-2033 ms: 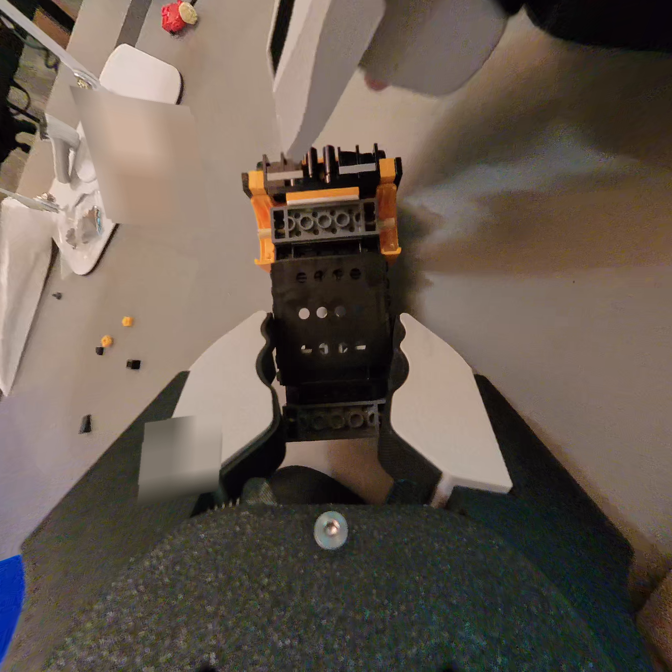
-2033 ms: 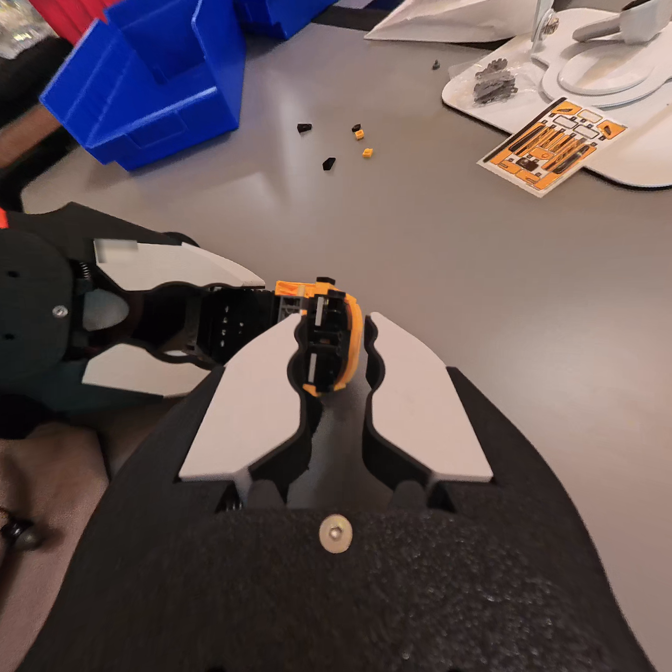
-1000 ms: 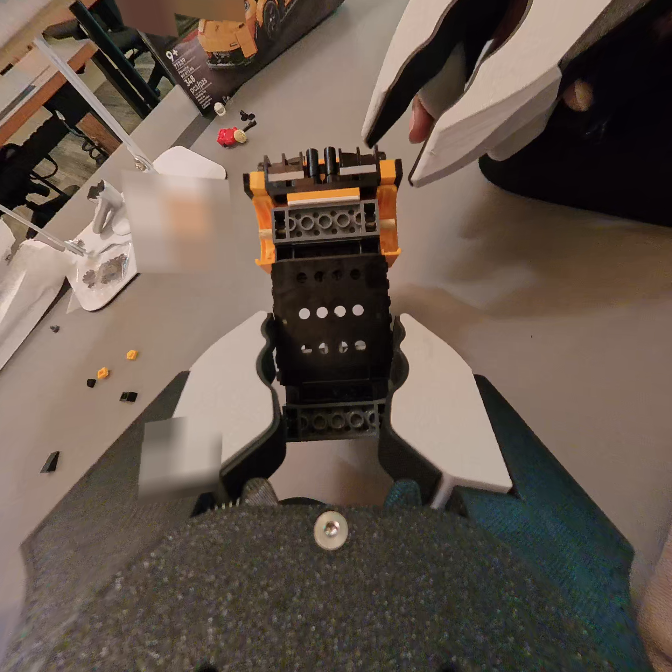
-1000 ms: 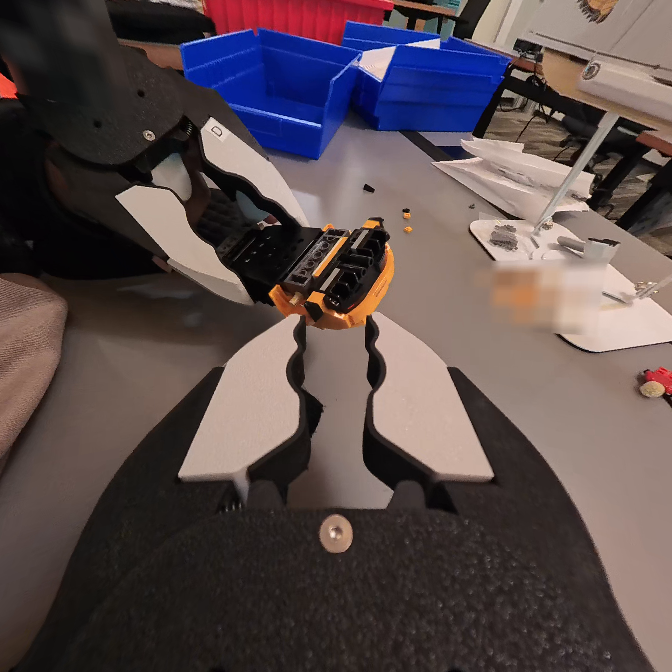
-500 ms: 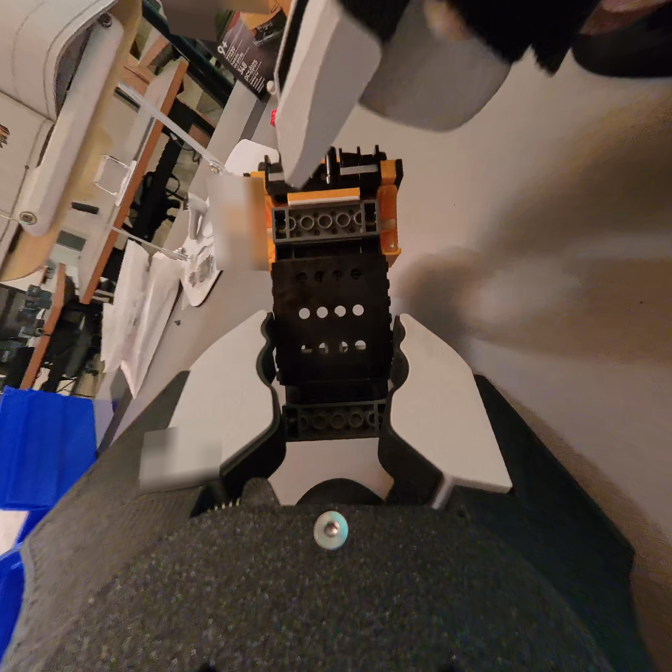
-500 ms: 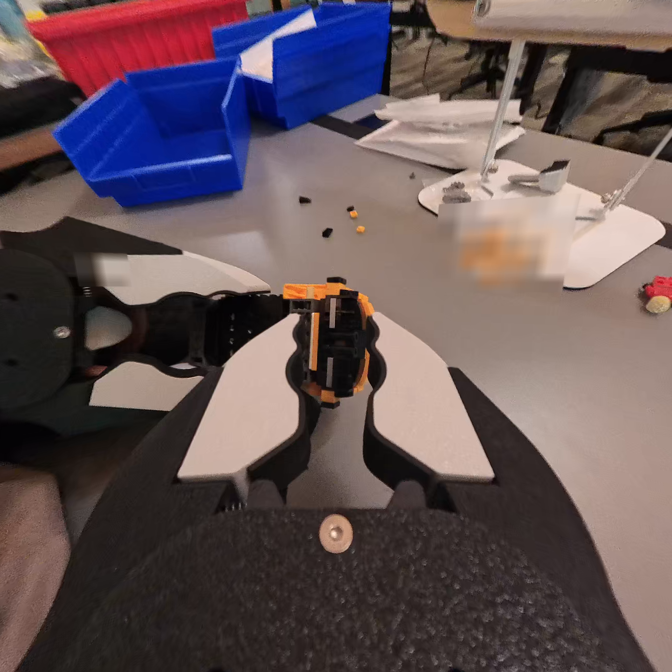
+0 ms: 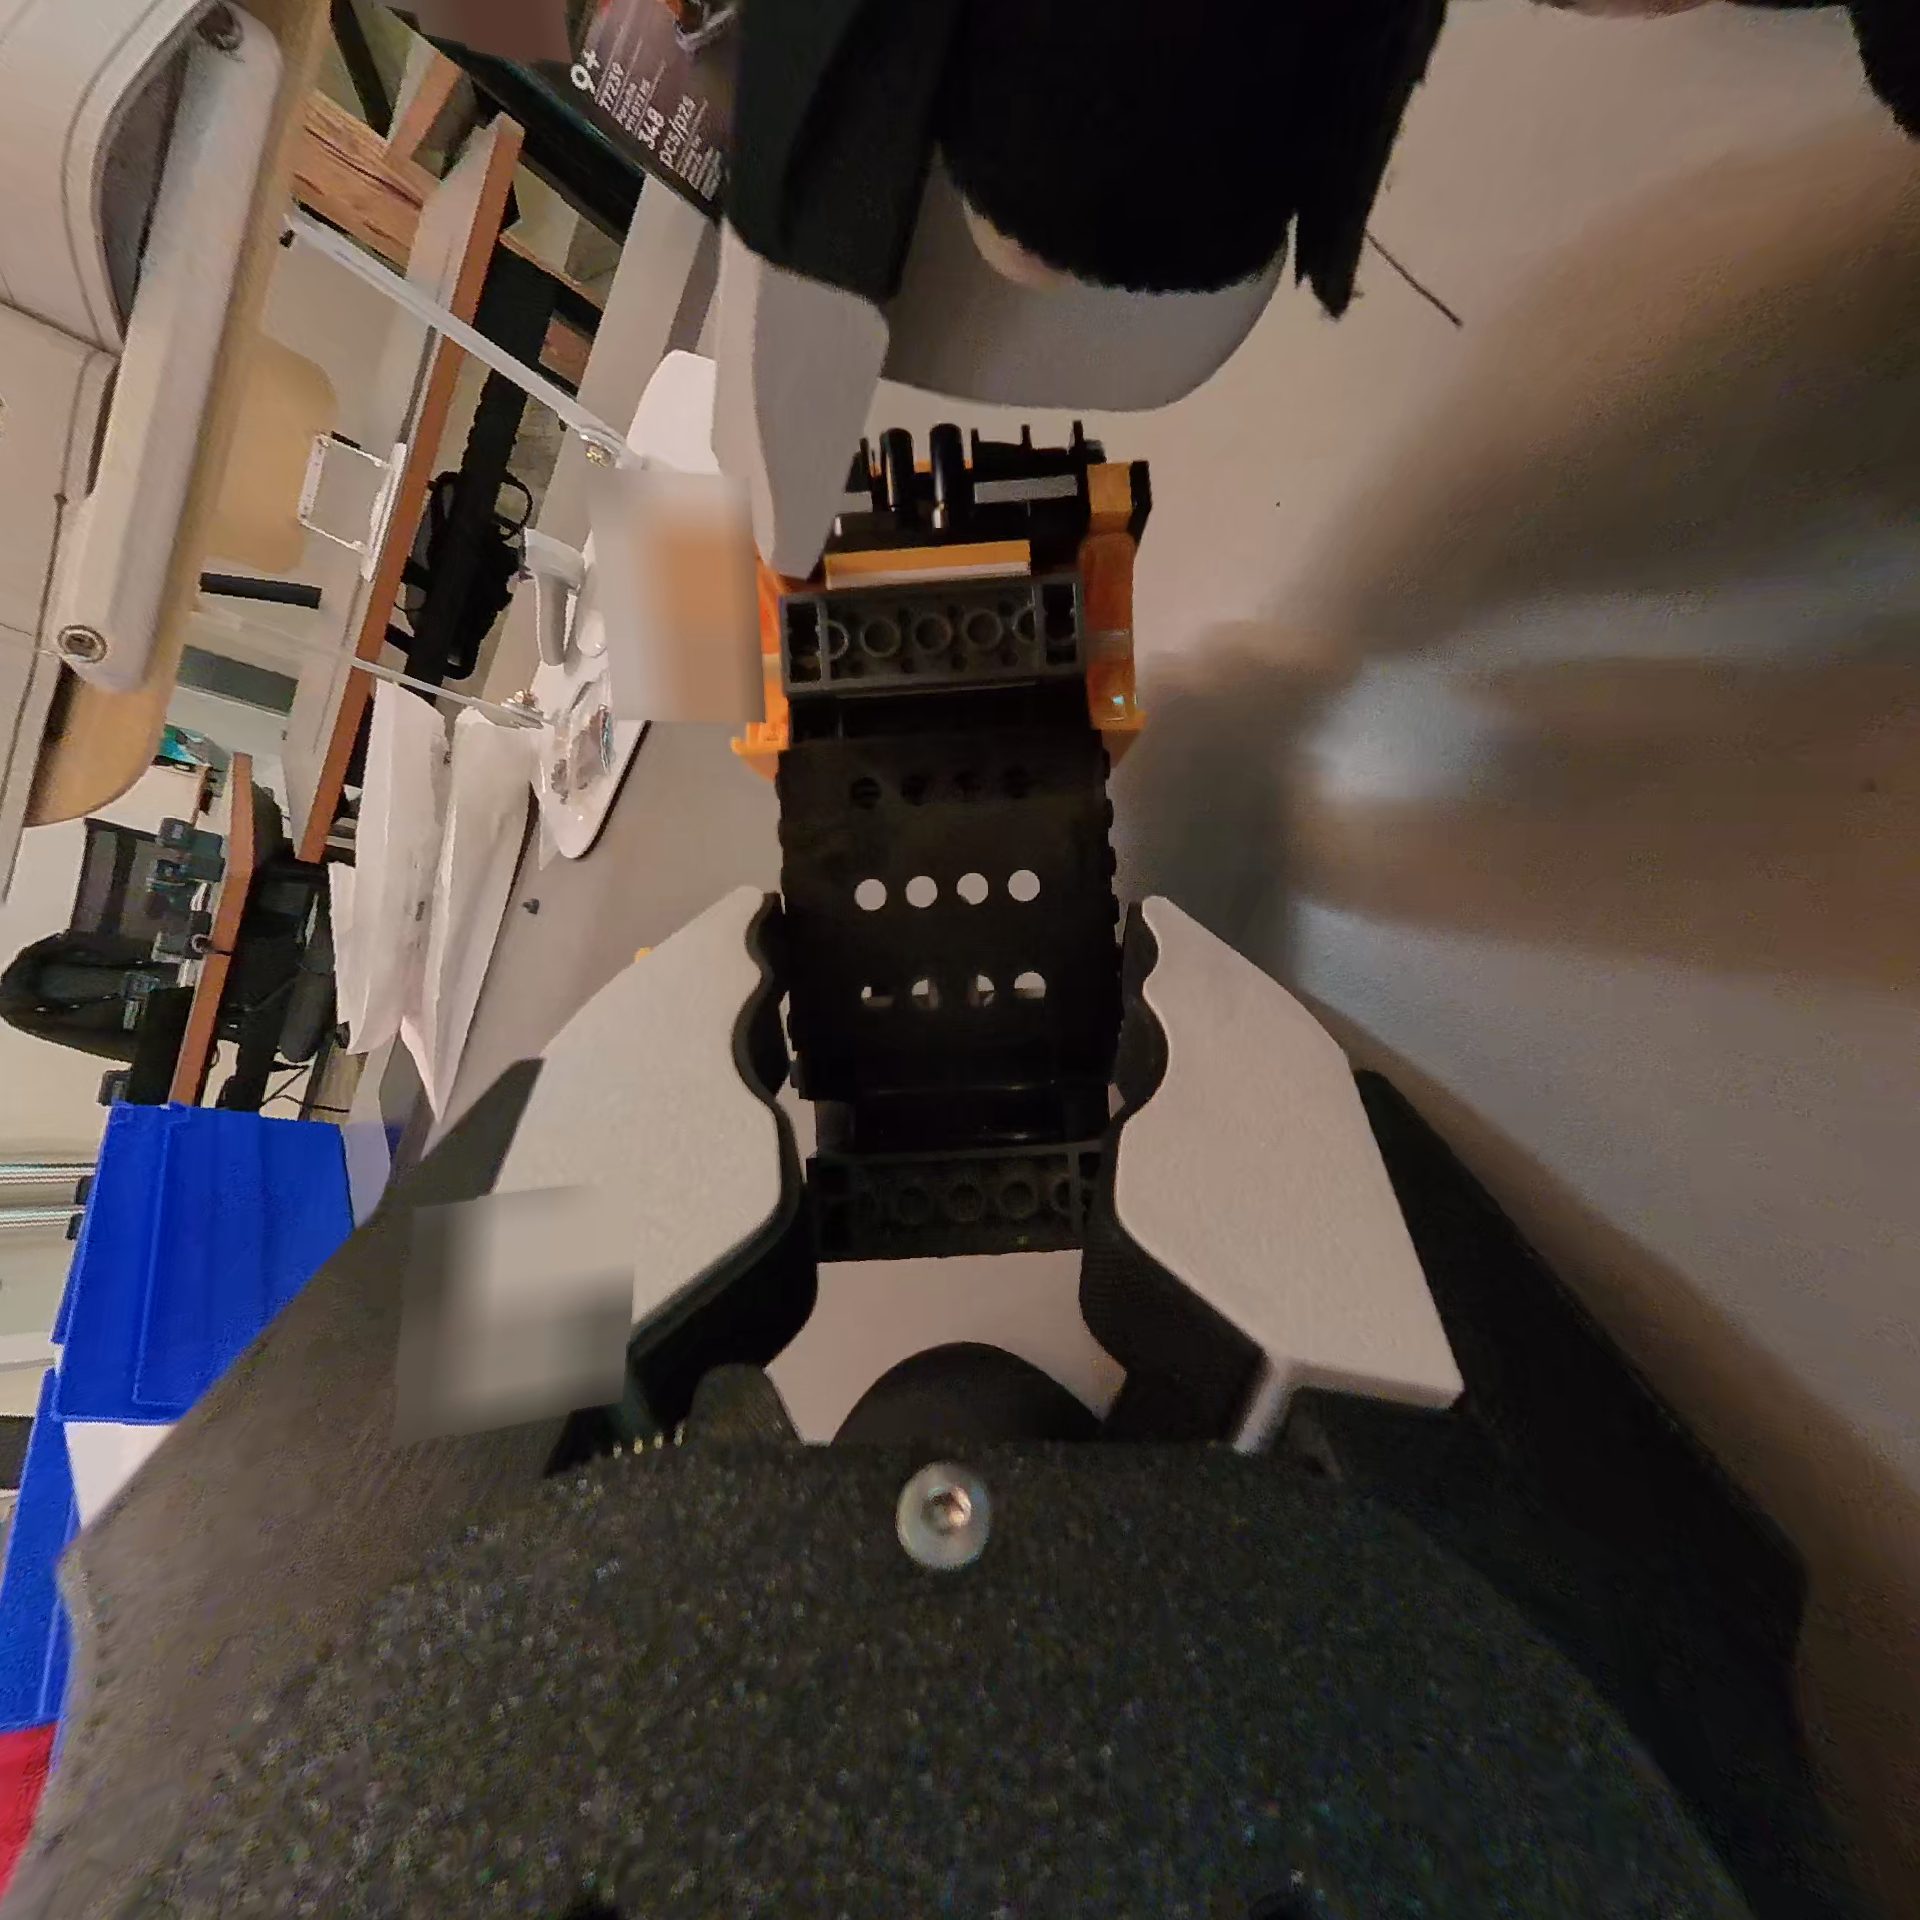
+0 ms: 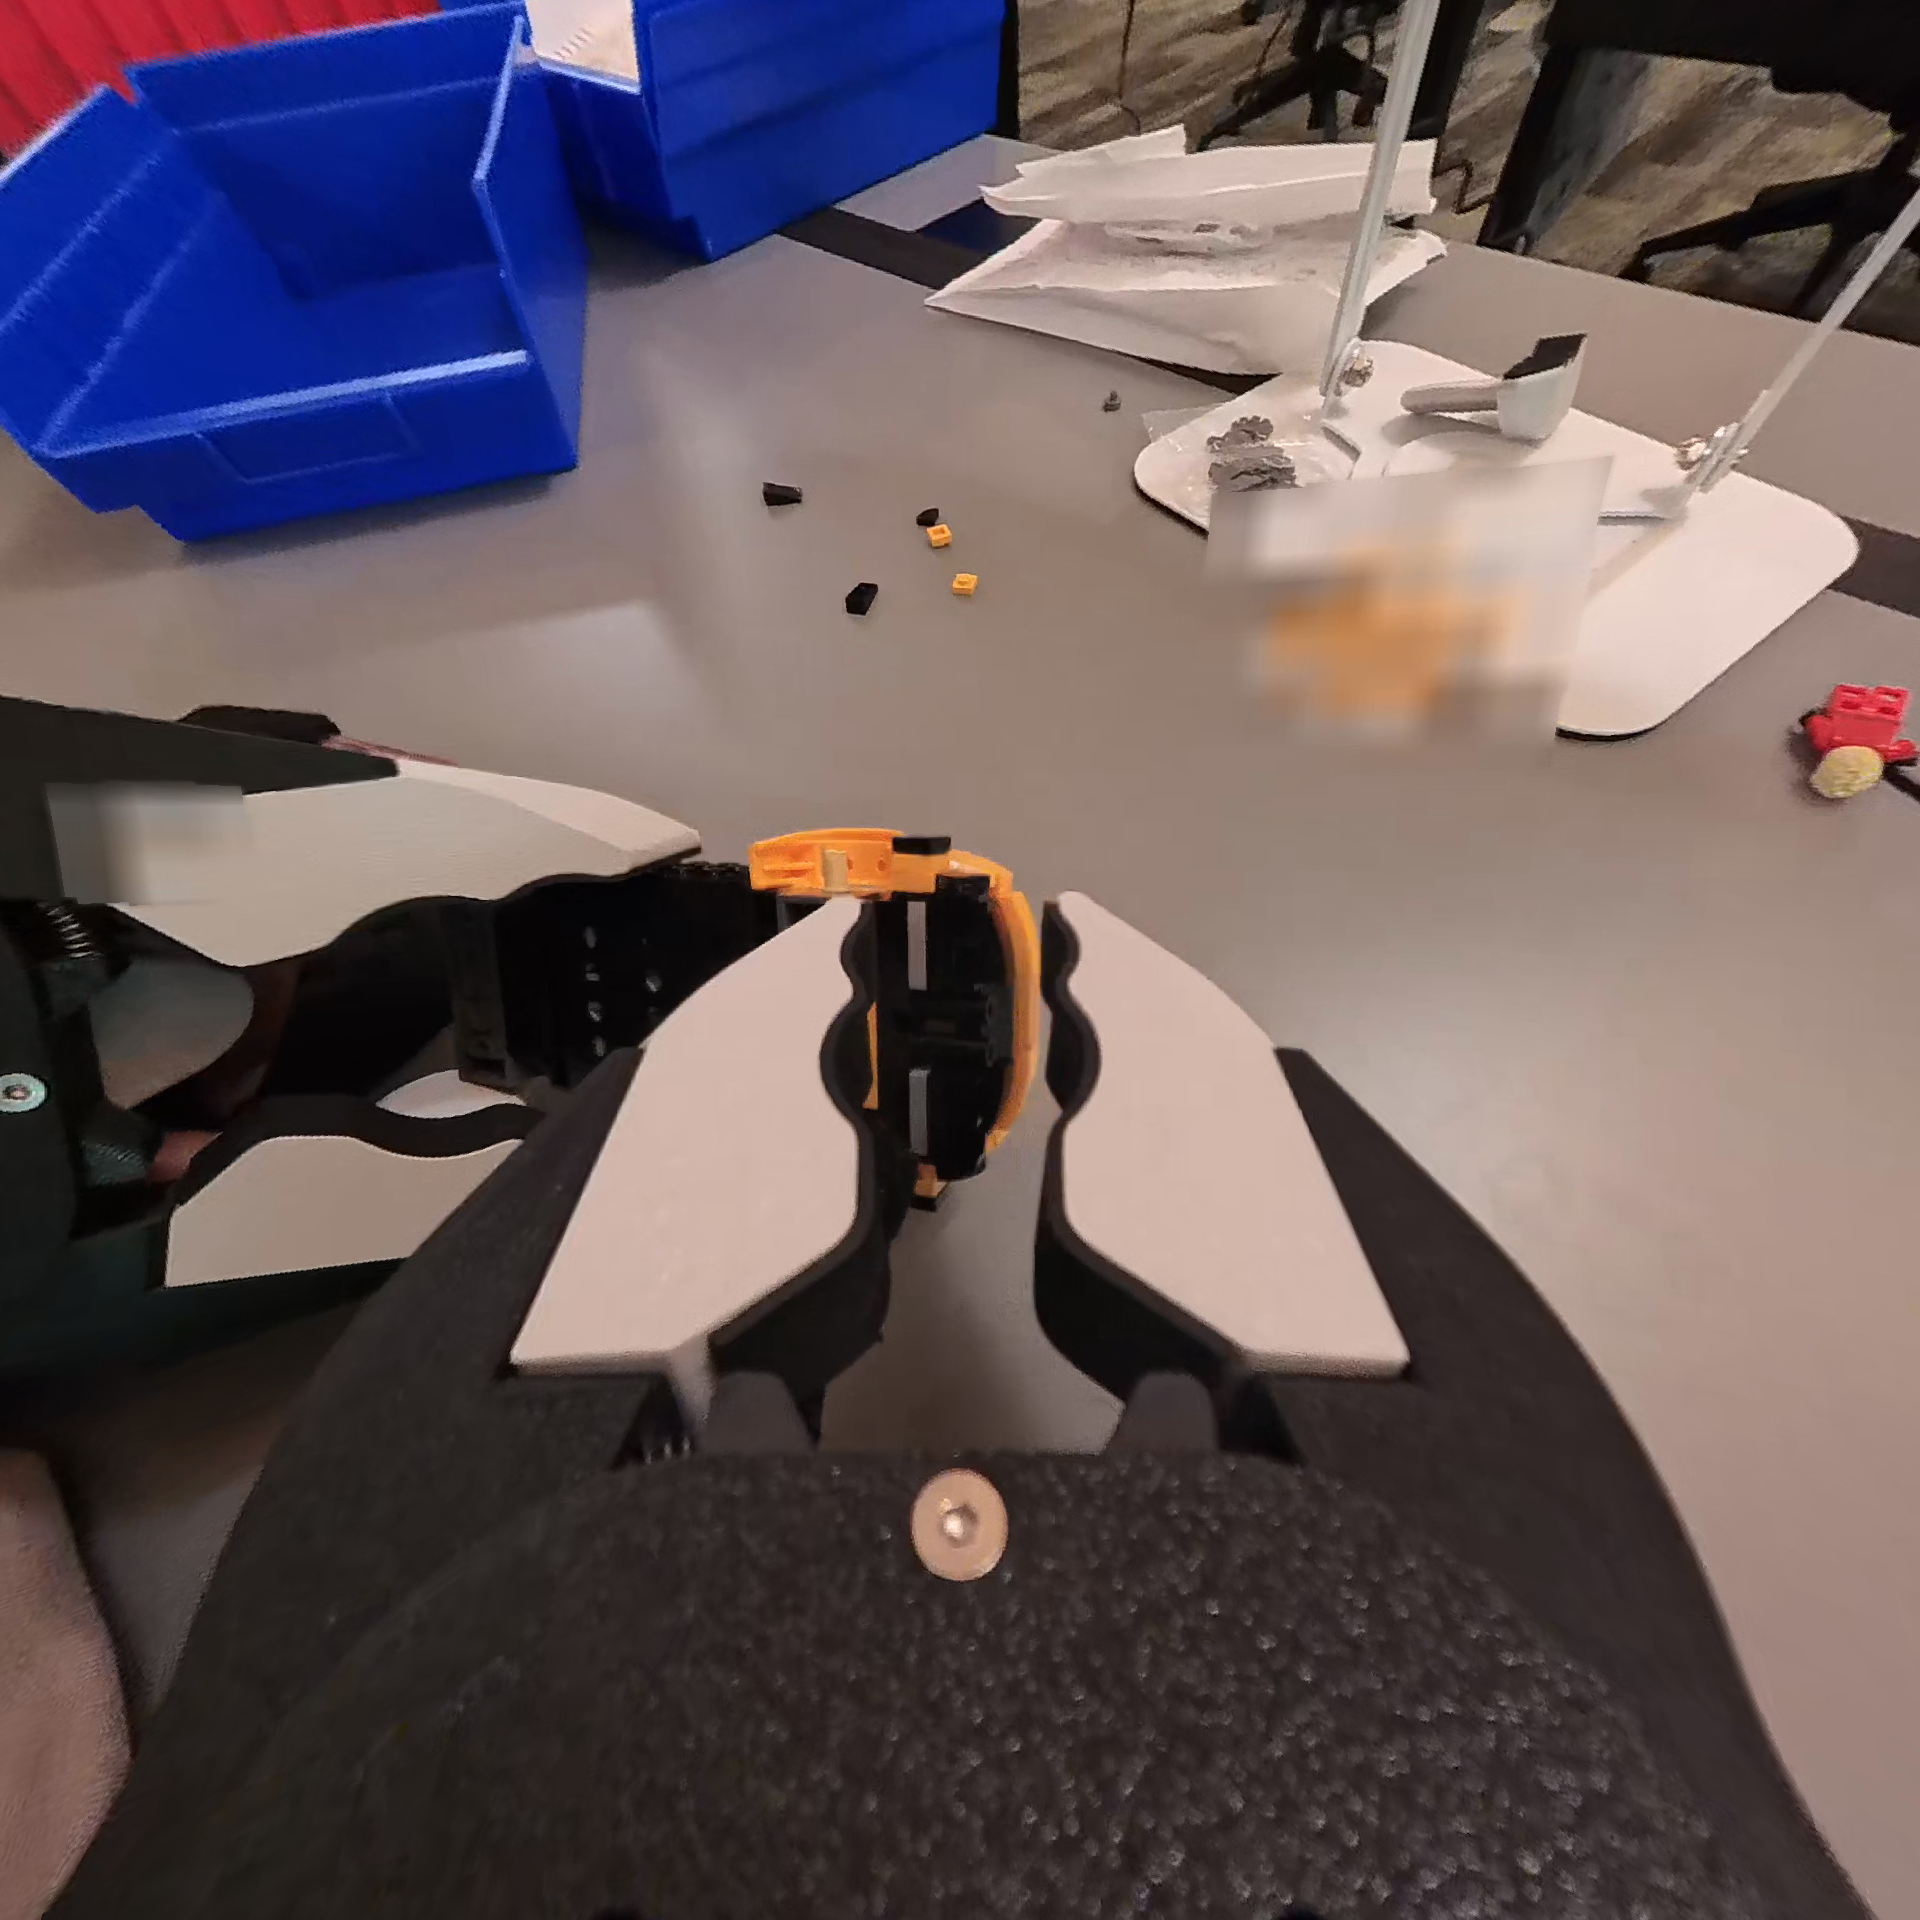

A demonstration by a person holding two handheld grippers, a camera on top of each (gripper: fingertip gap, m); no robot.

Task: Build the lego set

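Note:
A partly built lego car (image 7: pixel 940 831), a black chassis with an orange end, is held on its side above the grey table (image 8: pixel 1351 987). My left gripper (image 7: pixel 945 935) is shut on the black chassis. In the right wrist view the left gripper (image 8: pixel 613 987) comes in from the left. My right gripper (image 8: pixel 945 914) is open, with its fingers on either side of the car's orange end (image 8: pixel 997 997). The left finger is close against the black part and the right finger stands just off the orange arc. One right finger (image 7: pixel 810 416) shows over the car's far end in the left wrist view.
Blue bins (image 8: pixel 312 312) stand at the back left. Several small black and orange pieces (image 8: pixel 935 535) lie mid-table. A white stand base (image 8: pixel 1714 582) and paper bags (image 8: pixel 1195 239) are at the back right, and a red piece (image 8: pixel 1860 717) at the far right. The lego box (image 7: pixel 644 114) lies beyond. The tips of one gripper are about 7 cm away from the tips of the other. About 30 cm separates my right fingertips from the red piece (image 8: pixel 1860 717).
My left gripper has rolled the car onto its side. My right gripper has moved in from beside the car until its open fingers straddle the orange end.

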